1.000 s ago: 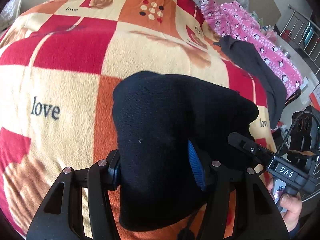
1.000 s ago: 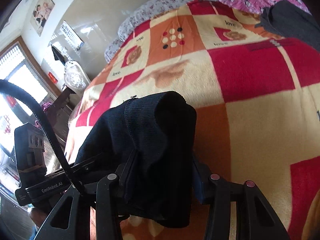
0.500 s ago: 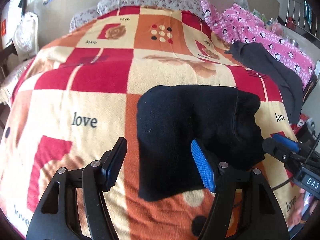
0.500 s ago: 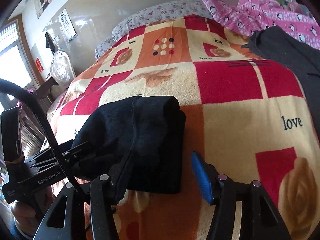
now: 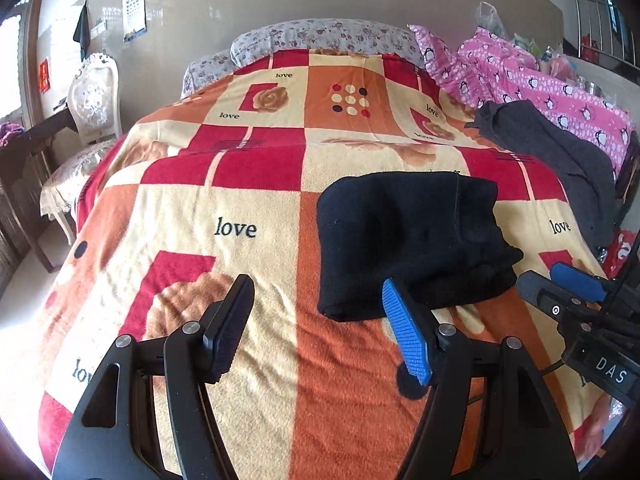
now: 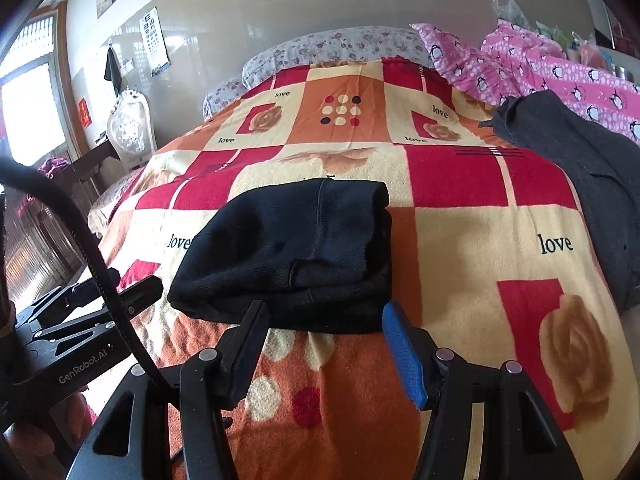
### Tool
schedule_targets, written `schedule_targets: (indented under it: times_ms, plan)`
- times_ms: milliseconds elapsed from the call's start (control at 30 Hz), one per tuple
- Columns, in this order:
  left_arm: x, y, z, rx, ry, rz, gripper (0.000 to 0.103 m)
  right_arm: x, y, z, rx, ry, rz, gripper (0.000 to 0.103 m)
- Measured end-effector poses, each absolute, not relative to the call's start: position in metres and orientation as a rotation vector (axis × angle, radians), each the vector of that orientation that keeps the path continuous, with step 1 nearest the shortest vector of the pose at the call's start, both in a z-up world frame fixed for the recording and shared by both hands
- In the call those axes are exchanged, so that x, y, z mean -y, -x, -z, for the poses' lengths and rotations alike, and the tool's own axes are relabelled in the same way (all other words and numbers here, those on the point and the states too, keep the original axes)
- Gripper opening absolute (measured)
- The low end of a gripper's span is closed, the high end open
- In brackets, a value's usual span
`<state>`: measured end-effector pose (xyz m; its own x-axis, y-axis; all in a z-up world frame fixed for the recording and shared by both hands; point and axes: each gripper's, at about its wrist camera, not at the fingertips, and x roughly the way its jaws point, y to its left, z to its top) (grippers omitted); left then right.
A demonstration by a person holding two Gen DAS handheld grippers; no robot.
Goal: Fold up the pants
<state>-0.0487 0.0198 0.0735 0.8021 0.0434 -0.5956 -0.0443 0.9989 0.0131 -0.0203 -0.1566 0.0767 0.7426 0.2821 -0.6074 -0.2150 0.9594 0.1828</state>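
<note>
The black pants [image 5: 408, 240] lie folded into a thick bundle on the patchwork bed blanket [image 5: 224, 216]; they also show in the right wrist view [image 6: 296, 256]. My left gripper [image 5: 320, 328] is open and empty, held just short of the bundle's near left corner. My right gripper [image 6: 324, 344] is open and empty, just short of the bundle's near edge. The right gripper also shows at the right edge of the left wrist view [image 5: 576, 296], and the left gripper at the left of the right wrist view [image 6: 100, 316].
A dark grey garment [image 5: 560, 160] lies along the bed's right side, with a pink penguin-print quilt [image 5: 560, 92] behind it. Floral pillows [image 5: 320, 36] sit at the headboard. A white chair [image 5: 88, 108] and dark table stand left of the bed.
Both grippers opened and let go of the black pants, then drew back towards me. The folded bundle now rests on the blanket.
</note>
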Motion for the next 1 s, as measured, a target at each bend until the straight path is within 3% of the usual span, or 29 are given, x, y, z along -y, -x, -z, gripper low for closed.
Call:
schedule_targets:
  times_ms: [167, 1000]
  plan:
    - [-0.019, 0.065, -0.081, -0.627, -0.006, -0.052, 0.068, 0.156, 0.030, -0.078, -0.677, -0.154, -0.286, 0.062]
    - [-0.015, 0.077, -0.081, -0.631, 0.014, -0.028, 0.068, 0.149, 0.040, -0.073, -0.698, -0.137, -0.304, 0.062]
